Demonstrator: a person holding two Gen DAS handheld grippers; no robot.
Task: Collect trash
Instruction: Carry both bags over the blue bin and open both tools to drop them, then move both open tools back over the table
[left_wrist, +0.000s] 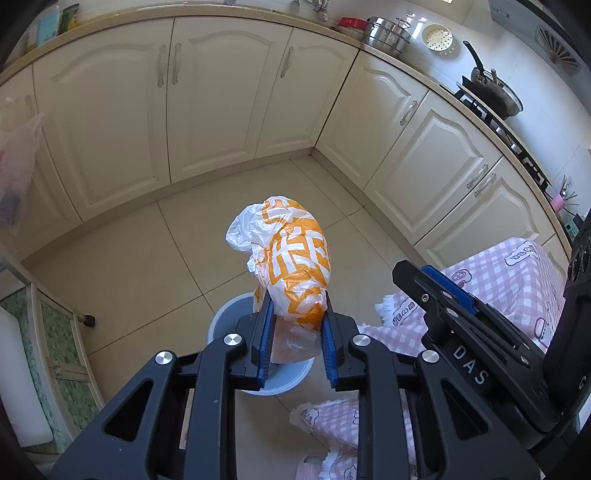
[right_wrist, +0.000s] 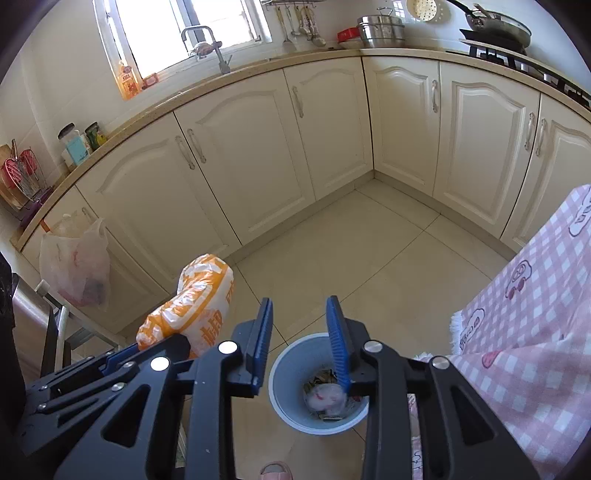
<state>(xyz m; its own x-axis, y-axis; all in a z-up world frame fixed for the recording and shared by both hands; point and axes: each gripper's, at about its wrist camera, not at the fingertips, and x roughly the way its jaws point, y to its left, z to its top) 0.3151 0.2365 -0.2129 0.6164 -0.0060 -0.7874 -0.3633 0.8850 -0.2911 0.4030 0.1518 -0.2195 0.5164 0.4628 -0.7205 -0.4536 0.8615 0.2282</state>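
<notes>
Two grippers hang over a pale blue waste bin (right_wrist: 295, 413) on the tiled floor (right_wrist: 369, 266); the left gripper (left_wrist: 298, 321) pinches a crumpled white-and-orange plastic bag (left_wrist: 291, 254) between its blue pads, the bag bulging up past the fingertips; its orange print shows blocky characters that cannot be read. The right gripper (right_wrist: 301, 332) has its jaws spread with nothing between them, and stands directly above the bin's mouth; crumpled white trash (right_wrist: 327, 397) and scraps lie inside the bin. White letters "DAS" show on the right gripper's black body in the left wrist view, where it sits close to the right of the left one. Both tools tilt steeply down toward the floor. A pink checked cloth (right_wrist: 528, 332) with cartoon drawings hangs just right of the bin; cream cabinets (right_wrist: 258, 155) wrap the corner beyond; a clear plastic bag (right_wrist: 79, 269) hangs from a cabinet at left; a steel pot (right_wrist: 380, 31) and a frying pan (right_wrist: 498, 27) sit on the counter.
</notes>
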